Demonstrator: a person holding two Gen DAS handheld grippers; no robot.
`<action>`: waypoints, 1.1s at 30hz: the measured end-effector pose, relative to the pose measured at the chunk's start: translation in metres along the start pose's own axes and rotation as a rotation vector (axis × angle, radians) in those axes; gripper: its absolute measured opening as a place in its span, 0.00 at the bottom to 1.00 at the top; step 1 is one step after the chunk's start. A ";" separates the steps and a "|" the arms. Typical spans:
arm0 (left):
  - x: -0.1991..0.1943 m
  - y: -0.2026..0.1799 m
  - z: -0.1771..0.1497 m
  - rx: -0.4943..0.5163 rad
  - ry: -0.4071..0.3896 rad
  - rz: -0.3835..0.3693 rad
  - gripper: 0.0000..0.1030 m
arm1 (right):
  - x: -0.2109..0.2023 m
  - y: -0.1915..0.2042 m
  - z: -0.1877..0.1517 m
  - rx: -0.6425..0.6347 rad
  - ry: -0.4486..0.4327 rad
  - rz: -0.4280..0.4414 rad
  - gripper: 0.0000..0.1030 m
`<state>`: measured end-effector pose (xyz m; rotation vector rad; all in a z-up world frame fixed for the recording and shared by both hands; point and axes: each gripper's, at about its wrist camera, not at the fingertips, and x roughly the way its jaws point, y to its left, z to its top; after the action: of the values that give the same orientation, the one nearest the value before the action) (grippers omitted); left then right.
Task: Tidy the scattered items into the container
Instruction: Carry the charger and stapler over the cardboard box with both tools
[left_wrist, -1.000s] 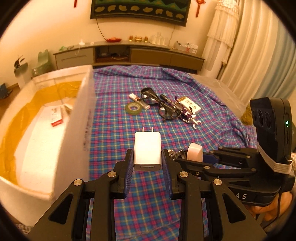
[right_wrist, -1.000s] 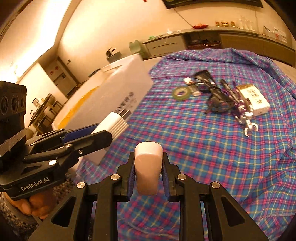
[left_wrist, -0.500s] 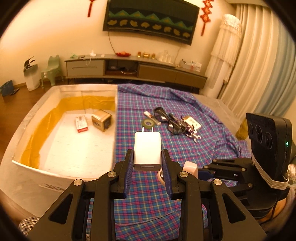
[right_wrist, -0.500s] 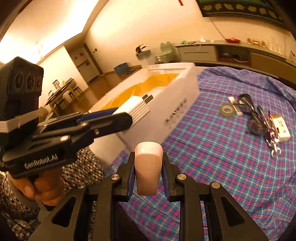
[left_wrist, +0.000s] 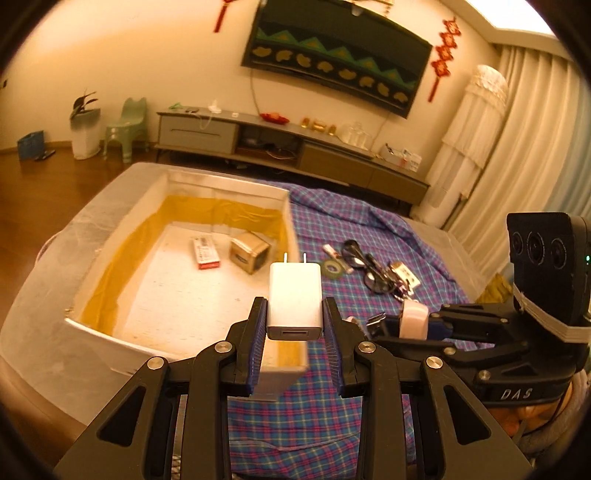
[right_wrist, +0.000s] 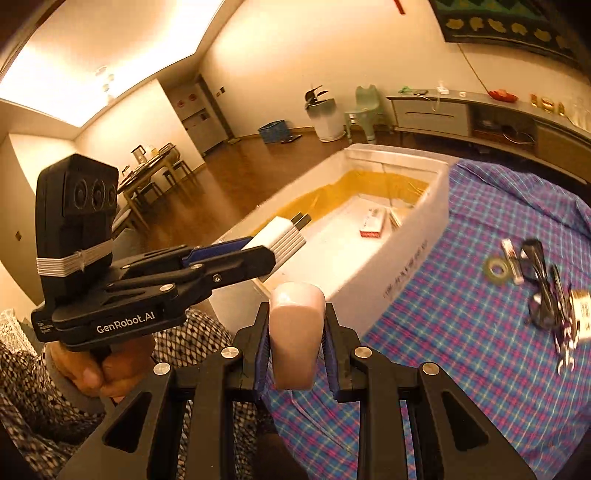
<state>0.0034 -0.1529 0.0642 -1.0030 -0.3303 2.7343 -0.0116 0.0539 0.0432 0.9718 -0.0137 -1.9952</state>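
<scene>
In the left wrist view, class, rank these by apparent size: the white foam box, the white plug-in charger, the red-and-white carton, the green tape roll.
1. White foam box.
2. White plug-in charger, enlarged by nearness in the left gripper.
3. Red-and-white carton.
4. Green tape roll, close to the carton; unsure.

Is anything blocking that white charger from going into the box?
Nothing visible does. The left gripper holds the charger above the box's near wall; the box is open-topped, and its floor holds only a red-and-white packet and a small carton at the far end.
</scene>
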 end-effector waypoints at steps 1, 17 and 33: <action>-0.001 0.004 0.001 -0.006 -0.002 0.004 0.30 | 0.003 0.000 0.004 -0.002 0.005 0.005 0.26; 0.006 0.061 0.032 -0.142 0.004 0.049 0.30 | 0.052 0.008 0.067 -0.033 0.084 0.028 0.26; 0.043 0.092 0.053 -0.189 0.059 0.084 0.30 | 0.107 0.001 0.132 -0.023 0.171 0.023 0.26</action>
<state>-0.0743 -0.2363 0.0519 -1.1680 -0.5568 2.7821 -0.1266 -0.0683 0.0675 1.1192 0.0919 -1.8812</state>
